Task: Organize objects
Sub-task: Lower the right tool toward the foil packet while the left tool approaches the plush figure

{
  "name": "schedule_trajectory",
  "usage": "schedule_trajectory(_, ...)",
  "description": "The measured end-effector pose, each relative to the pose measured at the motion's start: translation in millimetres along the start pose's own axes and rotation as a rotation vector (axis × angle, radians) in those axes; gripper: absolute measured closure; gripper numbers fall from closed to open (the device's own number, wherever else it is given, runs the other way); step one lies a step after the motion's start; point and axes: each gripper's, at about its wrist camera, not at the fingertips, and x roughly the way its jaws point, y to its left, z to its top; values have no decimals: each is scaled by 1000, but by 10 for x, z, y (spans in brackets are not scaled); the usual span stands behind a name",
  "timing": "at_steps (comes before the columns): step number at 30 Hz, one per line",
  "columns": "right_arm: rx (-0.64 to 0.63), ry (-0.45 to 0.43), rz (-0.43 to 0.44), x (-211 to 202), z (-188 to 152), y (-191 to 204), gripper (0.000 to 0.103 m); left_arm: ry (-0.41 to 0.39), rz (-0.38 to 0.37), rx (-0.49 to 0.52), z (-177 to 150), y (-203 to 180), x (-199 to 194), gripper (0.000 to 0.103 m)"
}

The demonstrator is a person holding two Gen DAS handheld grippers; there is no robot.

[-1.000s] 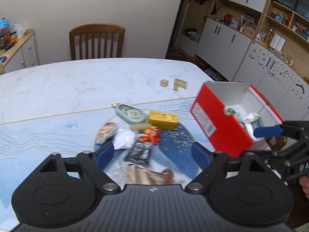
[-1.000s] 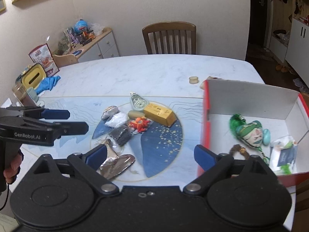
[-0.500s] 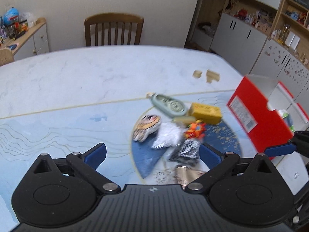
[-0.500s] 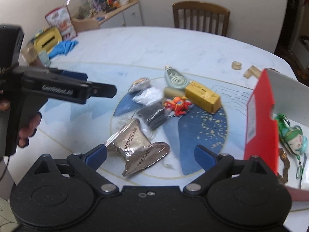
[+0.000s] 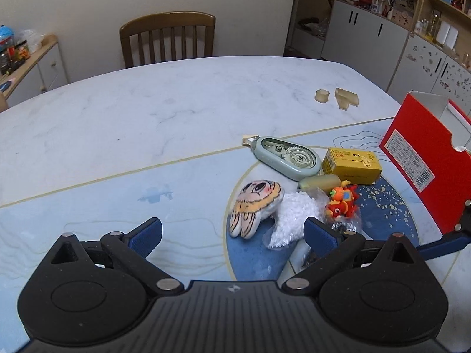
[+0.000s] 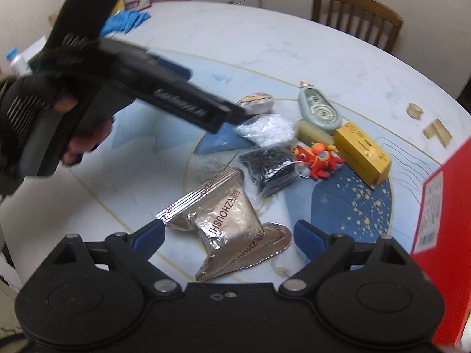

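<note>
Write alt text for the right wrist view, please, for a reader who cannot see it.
The open right gripper hangs over silver foil packets on a table. Beyond lie a black packet, a red toy and a yellow box; the left gripper reaches in.

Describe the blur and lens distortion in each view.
Left wrist: sharp throughout; fisheye bows the table edge and tilts the cabinets. Right wrist: left gripper smeared by motion blur across the upper left; foil packet fairly crisp; table rim curved.
</note>
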Motion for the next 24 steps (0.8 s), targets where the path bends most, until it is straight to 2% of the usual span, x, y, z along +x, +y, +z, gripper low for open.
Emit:
schedule_trajectory(4,-20,15,2,106,34,1,13,-3,-5,-5,70,26,104,0)
schedule_trajectory(9,-22,15,22,188,76,-25,16,7,-74,-46,141,82,225,0)
schedule_trajectory(14,-27,15,47,260,108,-41,18,38,-127,-128,186,168,355,1)
schedule_trajectory(19,-46,42,77,327,90,-10,23,54,-130,-143,175,171,425,1)
schedule_trajectory(24,-44,44,95,334,63,17,30,53,-149,-163,166,201,433,13)
